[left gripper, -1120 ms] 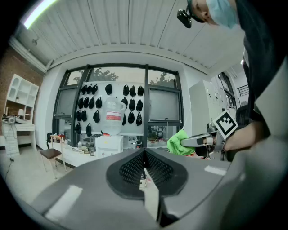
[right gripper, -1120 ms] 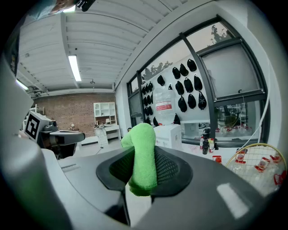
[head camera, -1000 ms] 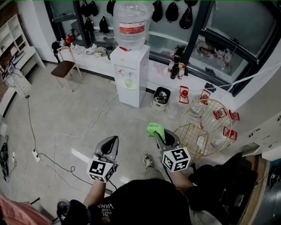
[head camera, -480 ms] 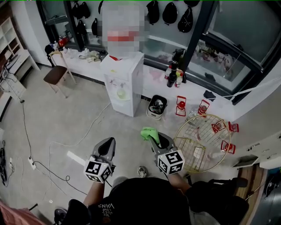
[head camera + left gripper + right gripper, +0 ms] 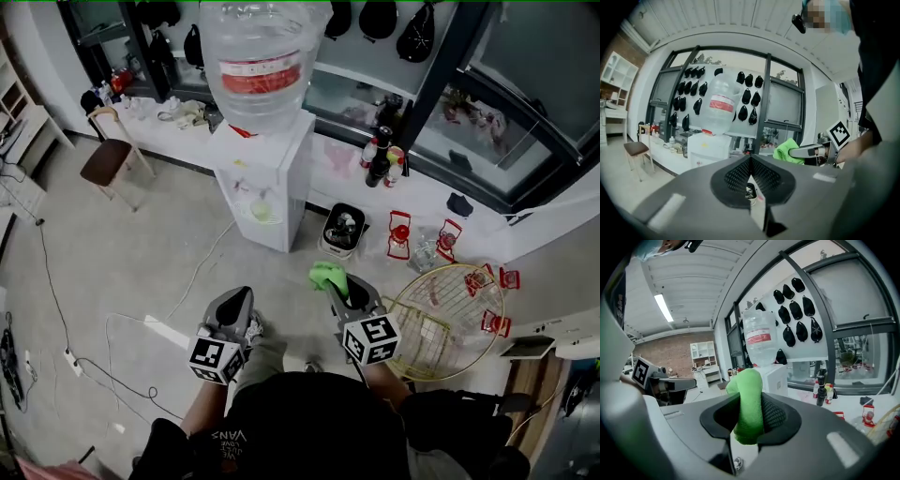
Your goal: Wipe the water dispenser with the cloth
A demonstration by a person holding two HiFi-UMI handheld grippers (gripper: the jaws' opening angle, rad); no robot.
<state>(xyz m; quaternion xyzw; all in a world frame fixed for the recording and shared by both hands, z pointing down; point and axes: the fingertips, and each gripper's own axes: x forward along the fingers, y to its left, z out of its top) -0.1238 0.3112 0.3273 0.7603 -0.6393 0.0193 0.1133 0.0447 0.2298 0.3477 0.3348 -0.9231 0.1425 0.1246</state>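
Right claw (image 5: 749, 425) is clenched on the green cloth (image 5: 749, 399). Left claw (image 5: 750, 161) is closed on nothing. Only the head view shows open floor (image 5: 141, 244) between them and the water dispenser (image 5: 265, 178), ahead and well apart.

Bright daylight from windows; fisheye-warped gripper views, dark vignetted corners.
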